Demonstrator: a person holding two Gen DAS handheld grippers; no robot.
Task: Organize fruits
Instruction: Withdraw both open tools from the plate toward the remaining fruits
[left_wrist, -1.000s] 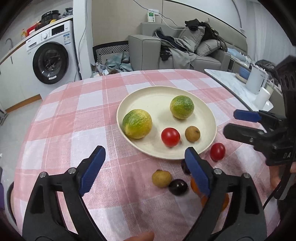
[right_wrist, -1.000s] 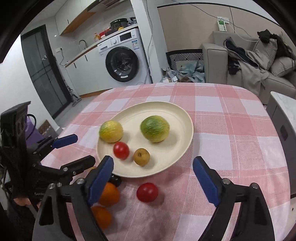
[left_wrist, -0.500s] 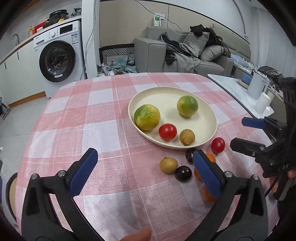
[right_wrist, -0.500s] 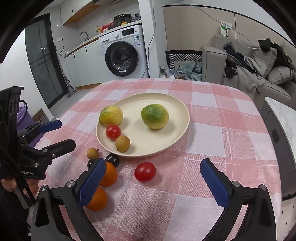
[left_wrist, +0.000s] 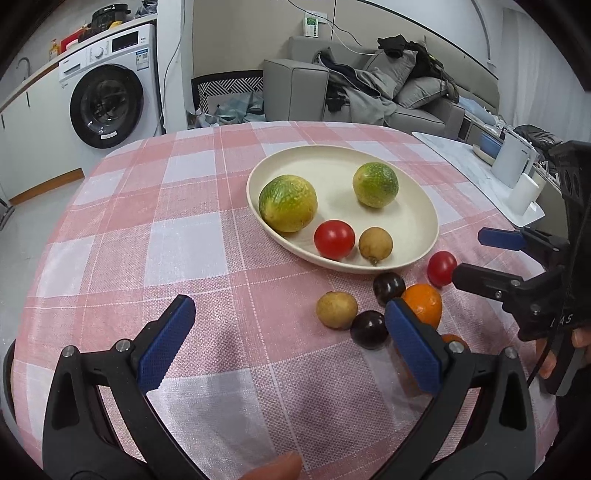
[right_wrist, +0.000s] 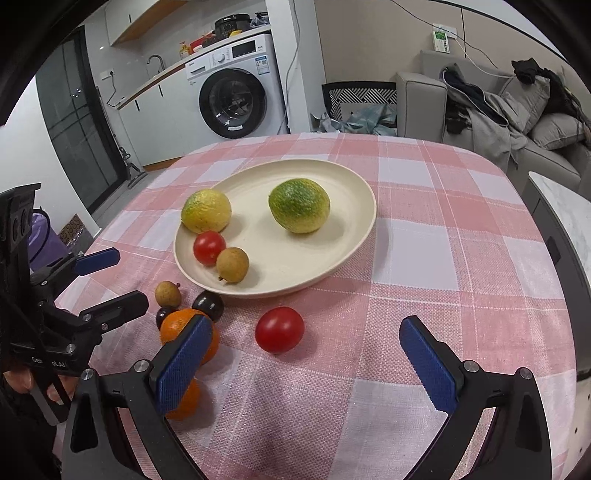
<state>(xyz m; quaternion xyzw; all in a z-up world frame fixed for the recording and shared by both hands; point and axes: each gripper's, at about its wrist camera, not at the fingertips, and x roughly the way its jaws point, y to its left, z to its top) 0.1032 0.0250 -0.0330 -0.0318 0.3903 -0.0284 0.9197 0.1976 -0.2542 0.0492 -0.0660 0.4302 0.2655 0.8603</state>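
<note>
A cream plate (left_wrist: 332, 162) on the pink checked cloth holds two green-yellow fruits (left_wrist: 288, 203), a red tomato (left_wrist: 334, 239) and a longan (left_wrist: 375, 242). In front of it lie a second tomato (right_wrist: 279, 329), a longan (left_wrist: 336, 309), two dark plums (left_wrist: 388, 287) and two oranges (left_wrist: 424, 304). My left gripper (left_wrist: 288, 308) is open over bare cloth, with the loose fruit by its right finger. My right gripper (right_wrist: 306, 325) is open, and the loose tomato lies just beyond its fingertips, untouched. Each gripper shows in the other's view, the right (left_wrist: 471, 255) and the left (right_wrist: 129, 276).
The table (right_wrist: 480, 229) ends at a rounded edge all round. A white side table (left_wrist: 491, 177) with a kettle stands close on the right. A washing machine (right_wrist: 236, 99) and a grey sofa (left_wrist: 369, 92) are behind the table.
Both grippers' fingers have spread wider. Both views have drawn back from the plate, so the loose fruit now lies farther ahead of the fingertips.
</note>
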